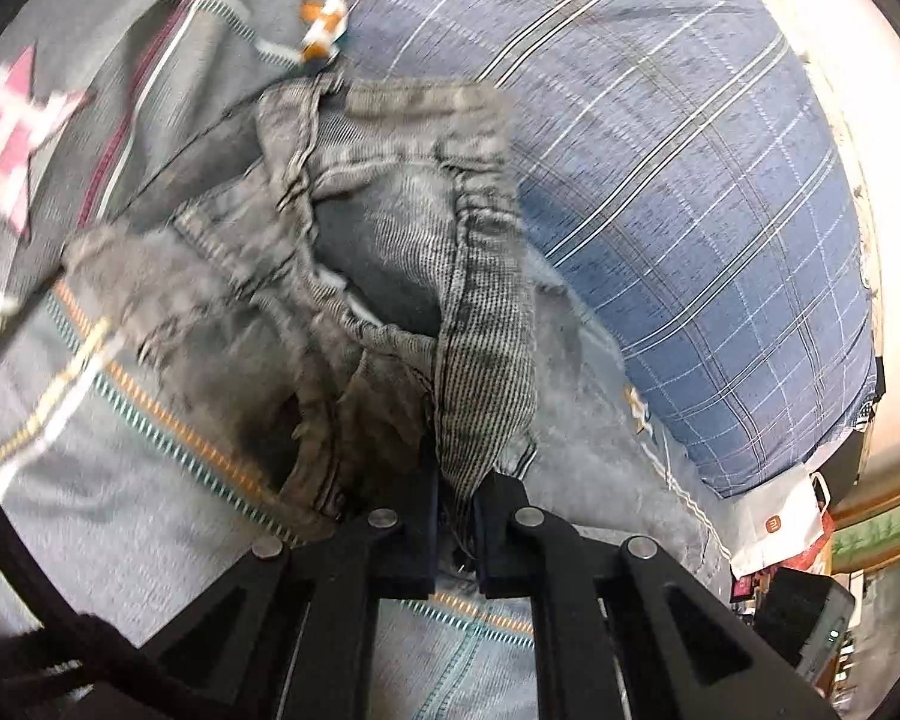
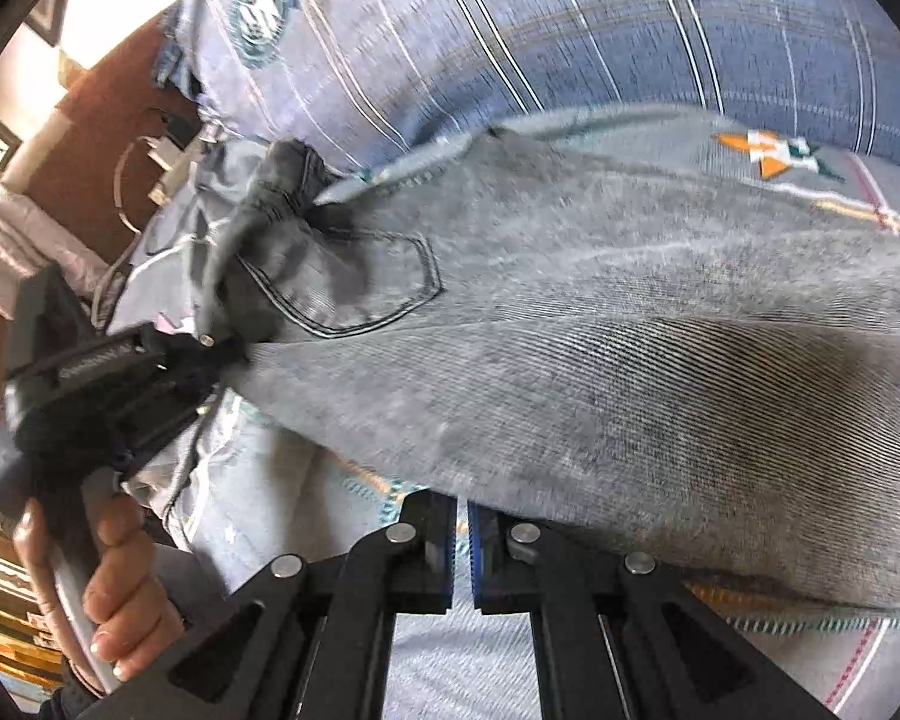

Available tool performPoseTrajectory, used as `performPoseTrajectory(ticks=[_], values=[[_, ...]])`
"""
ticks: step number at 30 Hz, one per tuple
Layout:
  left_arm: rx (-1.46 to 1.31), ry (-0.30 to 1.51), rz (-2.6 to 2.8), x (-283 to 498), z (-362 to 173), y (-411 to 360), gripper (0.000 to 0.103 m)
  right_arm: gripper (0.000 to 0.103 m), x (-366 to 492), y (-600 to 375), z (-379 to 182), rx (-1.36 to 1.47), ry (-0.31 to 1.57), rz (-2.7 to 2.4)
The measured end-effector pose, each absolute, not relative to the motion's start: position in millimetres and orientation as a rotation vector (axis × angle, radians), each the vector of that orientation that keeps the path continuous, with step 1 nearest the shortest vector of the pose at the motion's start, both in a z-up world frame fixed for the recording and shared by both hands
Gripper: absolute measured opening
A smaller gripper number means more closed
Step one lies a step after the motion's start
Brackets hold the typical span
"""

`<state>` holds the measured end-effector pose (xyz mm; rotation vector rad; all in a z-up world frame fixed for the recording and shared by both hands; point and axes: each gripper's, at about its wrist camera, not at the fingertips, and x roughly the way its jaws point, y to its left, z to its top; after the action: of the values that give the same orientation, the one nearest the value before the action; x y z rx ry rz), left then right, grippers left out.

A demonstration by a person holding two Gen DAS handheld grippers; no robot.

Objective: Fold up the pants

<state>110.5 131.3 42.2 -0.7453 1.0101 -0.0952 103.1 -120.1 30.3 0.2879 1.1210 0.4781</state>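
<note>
Left tool point(image 1: 455, 516) pinches bunched grey pants point(image 1: 354, 252); their legs lie outside the frame.

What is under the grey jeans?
Under the grey jeans lies a pale patterned blanket, with a blue plaid pillow behind. Whatever sits directly beneath the jeans' middle is covered by the denim.

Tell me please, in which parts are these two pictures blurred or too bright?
Left wrist view: the jeans and the star-patterned cover are smeared by motion, the top-right corner is washed out white; the left gripper stays sharp. Right wrist view: the denim is streaked, the right gripper sharp; both views bend strongly at the edges.
</note>
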Motion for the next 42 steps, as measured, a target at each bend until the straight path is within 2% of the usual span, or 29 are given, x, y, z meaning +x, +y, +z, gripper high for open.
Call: performPoseTrajectory(ticks=[5,9,13,26,28,30,32,36,42], values=[[-0.773,1.090,-0.055,111.9,18.4,135.1,0.011,0.004,98.9,-113.2,18.3,0.269,1.143,0.477],[-0.734,1.033,-0.054,103.6,33.4,136.2,0.012,0.004,95.4,-113.8,23.6,0.283,1.136,0.490],[-0.749,1.075,-0.030,105.1,20.1,136.0,0.012,0.003,94.6,-112.6,19.1,0.279,1.155,0.479],[-0.649,1.076,0.002,112.0,28.0,112.9,0.012,0.003,90.4,-115.5,36.7,0.249,1.098,0.481],[-0.668,1.082,-0.008,115.7,30.2,114.7,0.013,0.003,93.6,-115.1,23.4,0.263,1.155,0.478],[-0.690,1.070,-0.009,117.5,32.7,116.1,0.019,0.003,92.1,-110.0,20.1,0.257,1.173,0.493],[-0.647,1.049,0.029,114.6,41.2,119.5,0.044,0.004,89.1,-107.8,28.0,0.267,1.144,0.518],[-0.617,0.997,0.046,112.6,66.2,138.9,0.059,0.004,80.4,-99.9,50.5,0.275,1.060,0.613],[-0.463,1.014,0.042,147.4,107.7,163.9,0.061,0.004,81.9,-78.1,55.7,0.237,1.094,0.703]])
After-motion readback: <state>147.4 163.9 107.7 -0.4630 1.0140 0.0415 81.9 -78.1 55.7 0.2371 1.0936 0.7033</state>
